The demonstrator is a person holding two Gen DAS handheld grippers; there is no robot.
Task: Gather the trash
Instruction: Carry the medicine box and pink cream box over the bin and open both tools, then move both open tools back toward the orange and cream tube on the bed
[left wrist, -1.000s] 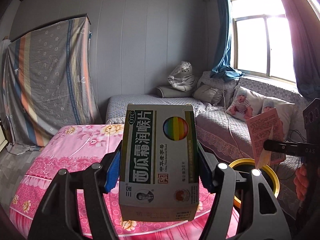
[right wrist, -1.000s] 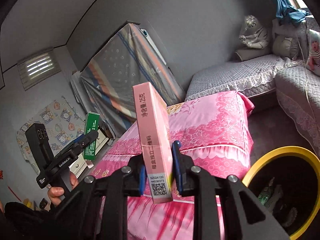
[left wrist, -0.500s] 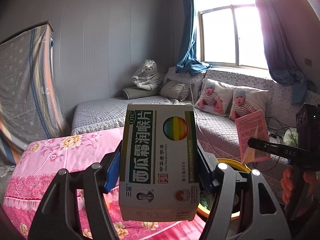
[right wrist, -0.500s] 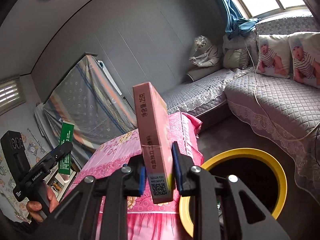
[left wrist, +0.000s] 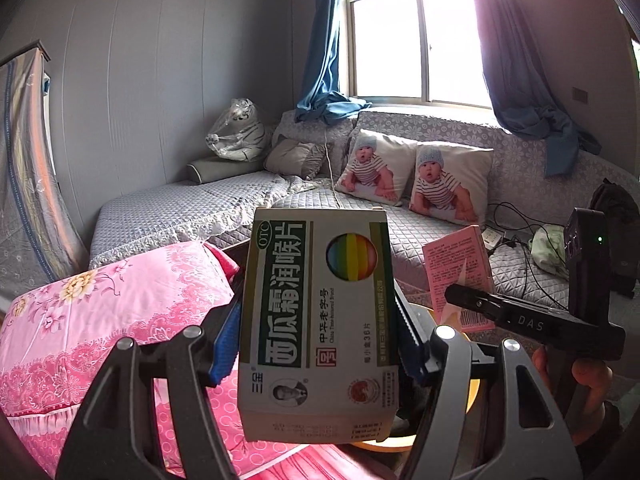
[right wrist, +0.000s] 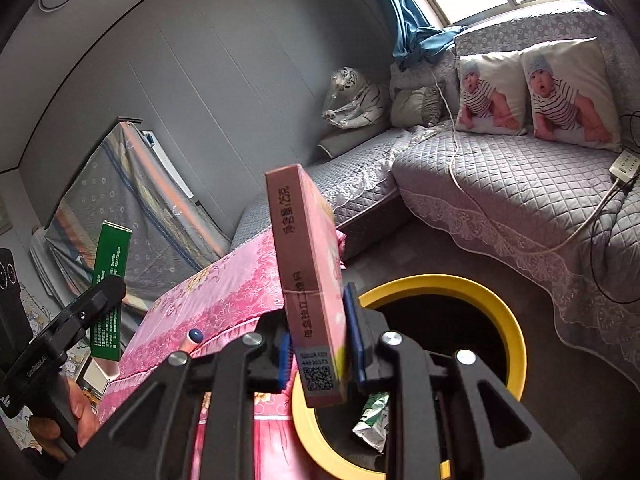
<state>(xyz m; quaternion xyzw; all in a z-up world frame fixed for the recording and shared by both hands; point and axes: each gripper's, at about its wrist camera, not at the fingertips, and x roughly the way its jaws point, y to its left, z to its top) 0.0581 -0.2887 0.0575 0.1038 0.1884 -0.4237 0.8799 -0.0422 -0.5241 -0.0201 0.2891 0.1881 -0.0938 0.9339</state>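
Note:
My left gripper [left wrist: 316, 332] is shut on a green-and-white lozenge box [left wrist: 316, 320], held upright. The box also shows as a green edge in the right wrist view [right wrist: 110, 292]. My right gripper [right wrist: 320, 344] is shut on a flat pink box [right wrist: 308, 272], held above the near rim of a yellow-rimmed trash bin [right wrist: 472, 292]. The pink box [left wrist: 458, 276] and right gripper [left wrist: 460, 300] show at the right of the left wrist view. The bin [left wrist: 472, 392] is mostly hidden behind my left fingers there. Trash lies inside the bin [right wrist: 372, 420].
A bed with a pink floral cover [left wrist: 100, 312] [right wrist: 224, 300] stands left of the bin. A grey quilted sofa [right wrist: 520, 184] with baby-print pillows [left wrist: 412, 176], cables and a power strip [right wrist: 622, 166] runs behind it. A pen [right wrist: 191, 340] lies on the bed.
Both grippers swung right, away from the bed toward the sofa and bin. The bin now lies under the pink box. Both boxes stay gripped.

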